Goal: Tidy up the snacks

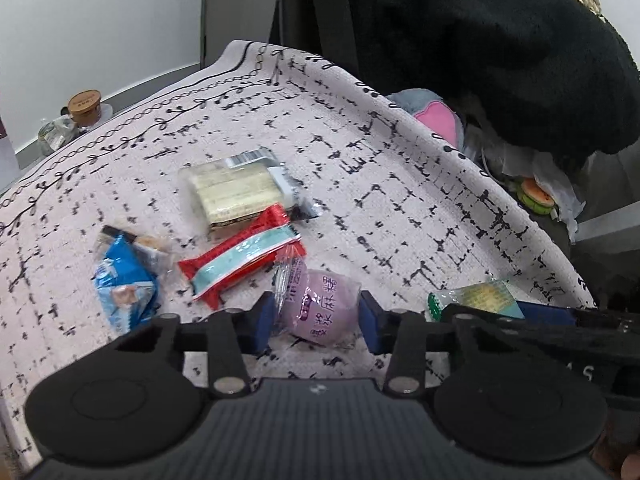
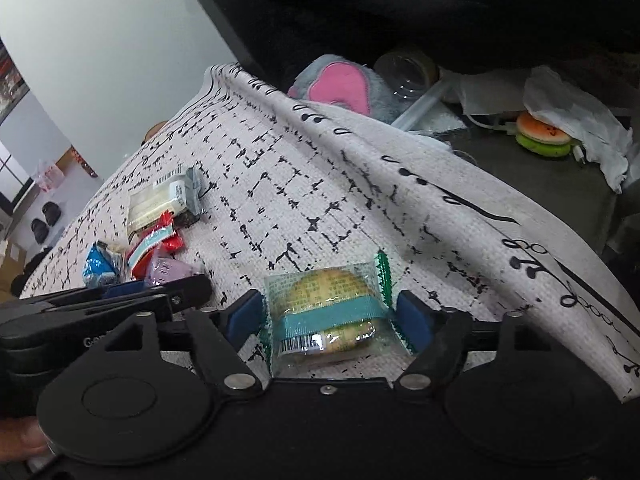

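My left gripper [image 1: 318, 314] closes on the purple mochi packet [image 1: 320, 306], frame bottom centre; my right gripper [image 2: 332, 316] brackets the green-edged biscuit packet [image 2: 332, 312] (contact unclear) on the worktop [image 2: 320, 200]

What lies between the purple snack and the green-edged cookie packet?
Only bare patterned cloth between purple snack and cookie packet, in the right wrist view.

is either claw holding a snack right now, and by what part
Left claw brackets the purple mochi packet at its sides; right claw the biscuit packet. Grip unclear.
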`<act>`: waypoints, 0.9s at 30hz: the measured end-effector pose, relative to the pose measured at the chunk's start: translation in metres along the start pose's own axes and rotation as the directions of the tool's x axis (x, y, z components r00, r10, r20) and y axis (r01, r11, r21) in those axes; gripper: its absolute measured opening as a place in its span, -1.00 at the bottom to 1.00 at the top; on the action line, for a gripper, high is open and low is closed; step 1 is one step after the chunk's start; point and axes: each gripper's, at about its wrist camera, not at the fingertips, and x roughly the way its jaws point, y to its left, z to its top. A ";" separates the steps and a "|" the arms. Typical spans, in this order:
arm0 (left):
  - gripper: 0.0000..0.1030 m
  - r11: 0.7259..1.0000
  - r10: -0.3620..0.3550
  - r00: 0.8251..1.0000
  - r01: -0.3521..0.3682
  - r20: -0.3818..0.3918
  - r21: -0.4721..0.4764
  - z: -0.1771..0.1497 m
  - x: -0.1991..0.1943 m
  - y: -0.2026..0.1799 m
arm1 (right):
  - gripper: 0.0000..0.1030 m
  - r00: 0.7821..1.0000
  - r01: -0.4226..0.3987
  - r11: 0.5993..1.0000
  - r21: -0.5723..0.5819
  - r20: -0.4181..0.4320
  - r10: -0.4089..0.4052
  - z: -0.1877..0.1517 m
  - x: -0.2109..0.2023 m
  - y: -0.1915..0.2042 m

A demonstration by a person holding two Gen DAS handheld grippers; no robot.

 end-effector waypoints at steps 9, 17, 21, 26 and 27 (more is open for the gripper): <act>-0.20 0.999 0.022 0.999 -0.023 -0.023 -0.039 -0.010 -0.016 0.011 | 0.10 1.000 0.004 1.000 -0.023 -0.003 -0.004 -0.003 0.001 0.006; -0.21 0.998 0.018 1.000 -0.017 0.013 -0.064 -0.016 -0.052 0.017 | 0.07 0.999 -0.041 0.999 -0.014 0.030 0.042 -0.003 -0.015 0.012; -0.21 0.997 0.021 0.999 -0.018 0.041 -0.075 -0.017 -0.073 0.022 | 0.07 0.997 -0.065 0.998 -0.013 0.048 0.066 -0.002 -0.025 0.019; -0.21 0.996 0.023 0.997 -0.016 0.077 -0.085 -0.018 -0.096 0.028 | 0.07 0.991 -0.104 0.994 -0.028 0.084 0.106 0.001 -0.043 0.034; -0.21 0.996 0.023 0.996 -0.015 0.083 -0.088 -0.018 -0.100 0.029 | 0.07 0.989 -0.112 0.993 -0.031 0.089 0.114 0.001 -0.046 0.037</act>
